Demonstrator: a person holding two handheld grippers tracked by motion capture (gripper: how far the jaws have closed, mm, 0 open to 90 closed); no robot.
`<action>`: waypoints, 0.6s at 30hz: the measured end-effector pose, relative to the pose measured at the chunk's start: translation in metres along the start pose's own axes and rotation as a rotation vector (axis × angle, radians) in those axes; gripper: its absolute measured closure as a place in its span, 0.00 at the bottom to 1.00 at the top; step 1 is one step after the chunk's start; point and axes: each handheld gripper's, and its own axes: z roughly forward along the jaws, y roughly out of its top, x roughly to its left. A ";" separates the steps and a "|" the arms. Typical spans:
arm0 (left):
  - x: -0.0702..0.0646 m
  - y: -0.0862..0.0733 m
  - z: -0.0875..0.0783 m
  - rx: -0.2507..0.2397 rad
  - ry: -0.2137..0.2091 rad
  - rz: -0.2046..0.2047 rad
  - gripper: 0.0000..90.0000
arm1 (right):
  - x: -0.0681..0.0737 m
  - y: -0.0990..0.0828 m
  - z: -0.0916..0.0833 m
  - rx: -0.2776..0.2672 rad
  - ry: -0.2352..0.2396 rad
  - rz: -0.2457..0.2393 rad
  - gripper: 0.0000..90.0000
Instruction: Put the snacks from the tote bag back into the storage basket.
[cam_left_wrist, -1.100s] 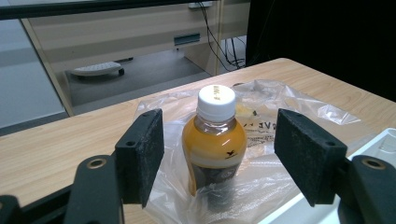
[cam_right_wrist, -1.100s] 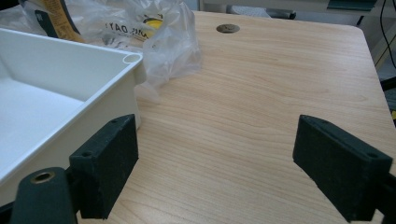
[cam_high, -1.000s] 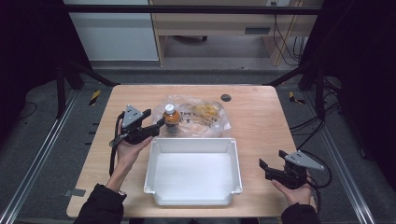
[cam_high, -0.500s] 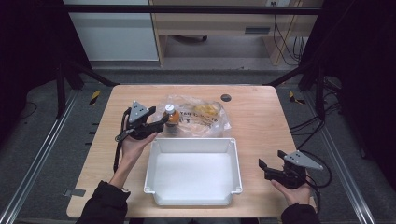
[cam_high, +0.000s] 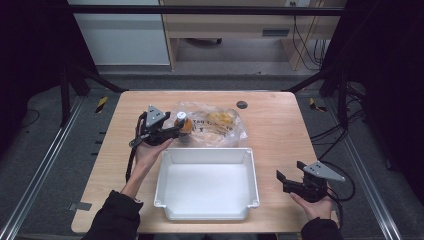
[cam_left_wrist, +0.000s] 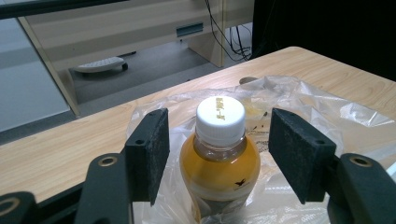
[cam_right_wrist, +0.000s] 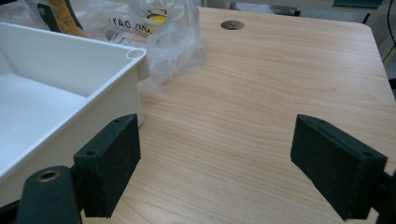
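1. The right gripper (cam_high: 286, 181) rested released near the front right corner of the surface (cam_high: 280, 125), its jaws standing wide apart over bare wood, just right of the white tray (cam_high: 206, 216).
2. The white tray sat at the front middle of the surface.
3. Behind the tray's far left corner, the left gripper (cam_left_wrist: 218, 149) flanked a bottle (cam_left_wrist: 219, 161) of orange drink with a white cap; its jaws had just been closing, with a gap still visible on each side.
4. The bottle stood upright against a crumpled clear plastic bag (cam_high: 220, 124) lying behind the tray.
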 end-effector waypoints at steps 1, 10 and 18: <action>0.000 0.000 0.003 0.006 0.000 -0.007 0.43 | 0.000 0.000 0.000 0.000 0.000 0.000 0.18; -0.001 0.002 0.010 0.005 -0.011 -0.006 0.46 | 0.000 0.000 -0.001 0.003 0.001 -0.001 0.19; 0.003 0.000 0.017 0.013 -0.004 -0.029 0.48 | -0.001 0.000 -0.001 0.004 0.001 -0.002 0.19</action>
